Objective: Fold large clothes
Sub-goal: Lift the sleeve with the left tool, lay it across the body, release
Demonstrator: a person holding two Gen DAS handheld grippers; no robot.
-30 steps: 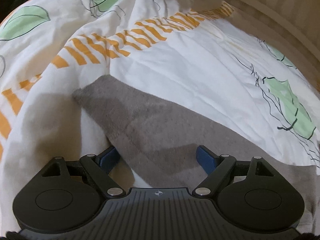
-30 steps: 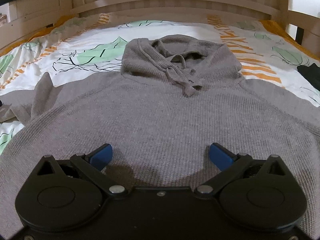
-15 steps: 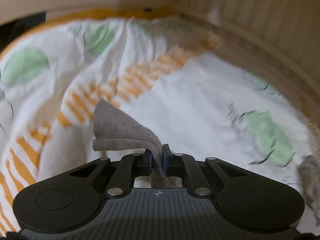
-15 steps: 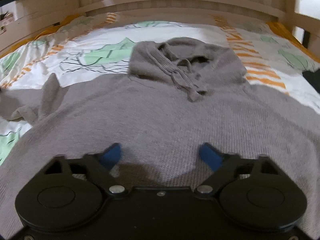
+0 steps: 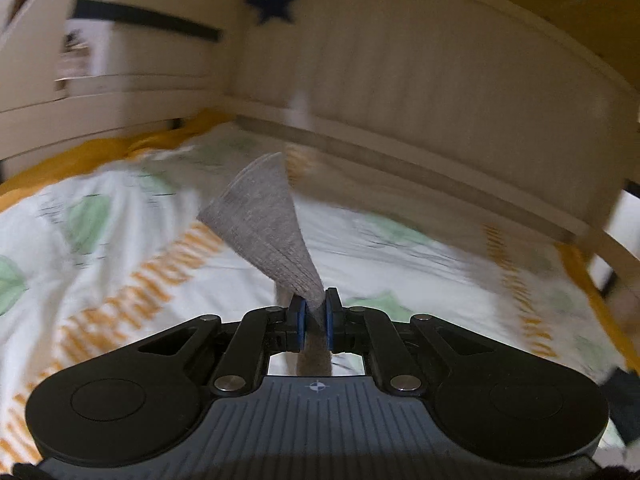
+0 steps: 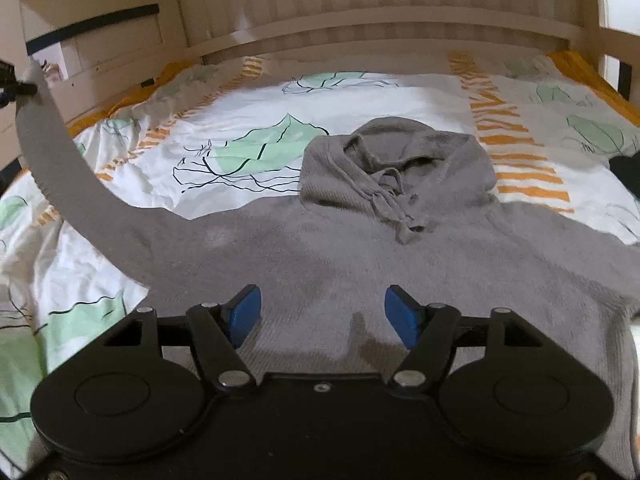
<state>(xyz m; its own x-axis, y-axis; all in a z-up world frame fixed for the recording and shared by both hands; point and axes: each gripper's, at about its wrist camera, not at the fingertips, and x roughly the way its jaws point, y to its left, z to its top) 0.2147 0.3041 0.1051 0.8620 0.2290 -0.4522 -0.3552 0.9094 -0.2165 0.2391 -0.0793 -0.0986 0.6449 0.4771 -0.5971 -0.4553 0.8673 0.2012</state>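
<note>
Grey hoodie (image 6: 360,264) lies flat, front up, across the bed (image 6: 248,120), hood (image 6: 396,160) at the far end w/ drawstrings (image 6: 390,200) bunched just below it. Left tongs (image 5: 315,312) pressed together, pinching the sleeve cuff (image 5: 268,224); the cuff fans up and out beyond the blue pads (image 5: 298,318), clear of the bedding. In the right wrist view that sleeve (image 6: 68,184) rises from the hoodie's left shoulder in a curve up to the far-left edge, off the duvet. Right tongs (image 6: 322,314) spread wide, nothing between them, low over the near part of the hoodie body; can't tell if touching the fabric. Duvet is white w/ green leaves and orange stripes. Wood headboard (image 6: 380,12) at far end, dark star (image 5: 273,4) on the wall. Left view blurred.
</note>
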